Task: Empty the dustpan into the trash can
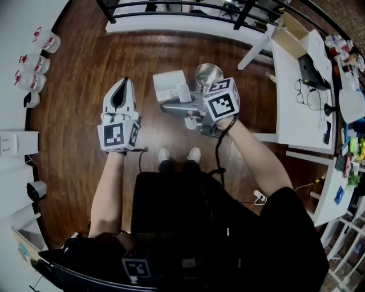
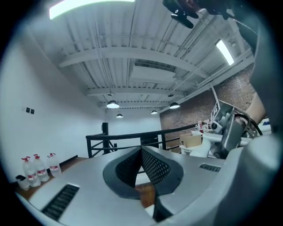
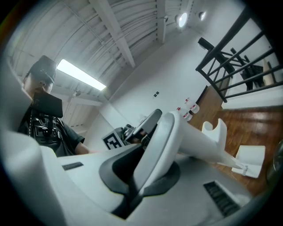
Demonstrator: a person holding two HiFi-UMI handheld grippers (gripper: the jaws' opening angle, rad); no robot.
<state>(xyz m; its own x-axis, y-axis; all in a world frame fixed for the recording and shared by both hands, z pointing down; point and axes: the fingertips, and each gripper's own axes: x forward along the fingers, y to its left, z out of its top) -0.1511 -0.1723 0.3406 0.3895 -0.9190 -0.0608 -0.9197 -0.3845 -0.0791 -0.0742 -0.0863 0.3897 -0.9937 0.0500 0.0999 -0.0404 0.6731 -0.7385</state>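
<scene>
Pinching smooth white dustpan (image 1: 169, 84) handle, right tongs (image 1: 171, 106); left tongs (image 2: 141, 152) pressed together, empty; round metal trash can (image 1: 208, 73).

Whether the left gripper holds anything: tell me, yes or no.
No, the left gripper has its jaws shut together with nothing between them.

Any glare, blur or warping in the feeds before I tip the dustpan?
Head view: sharp, evenly lit, fisheye bows the railing. Left gripper view: dark vignette, bright ceiling strip, shut tongs soft. Right gripper view: tilted, strip light blown out, dustpan handle slightly soft.
</scene>
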